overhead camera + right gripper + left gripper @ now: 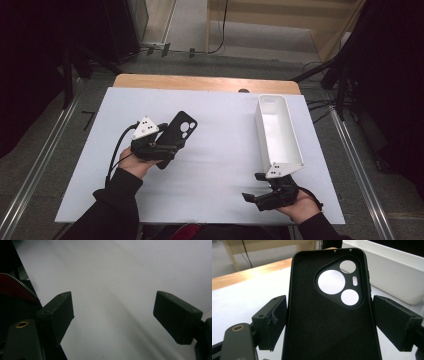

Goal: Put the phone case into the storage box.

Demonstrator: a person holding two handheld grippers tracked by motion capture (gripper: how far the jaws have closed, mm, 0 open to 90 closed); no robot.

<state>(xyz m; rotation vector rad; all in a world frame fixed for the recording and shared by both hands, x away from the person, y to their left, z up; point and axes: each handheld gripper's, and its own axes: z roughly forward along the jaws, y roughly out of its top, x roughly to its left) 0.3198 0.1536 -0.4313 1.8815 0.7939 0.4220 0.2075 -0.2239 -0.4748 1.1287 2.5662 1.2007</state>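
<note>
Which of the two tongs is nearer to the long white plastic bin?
The right tongs. They sit open just below the near end of the long white plastic bin. The left tongs are across the table to its left, gripping a black phone case.

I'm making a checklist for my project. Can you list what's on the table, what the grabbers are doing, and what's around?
Surface: white board on a wooden table, mostly bare.
Job's things: black phone case, inside facing the left gripper view's camera, camera holes at the top; long white bin at the right, nothing seen inside.
Clutter: nothing seen.
Grippers: left gripper shut on the case, pads on both its long edges; right gripper open, nothing between its jaws, near the bin's close end.
Cables: black cable trails from the left gripper; more cables on the floor.
Surroundings: grey floor, metal rails, dark stands, pale wooden furniture behind.
</note>
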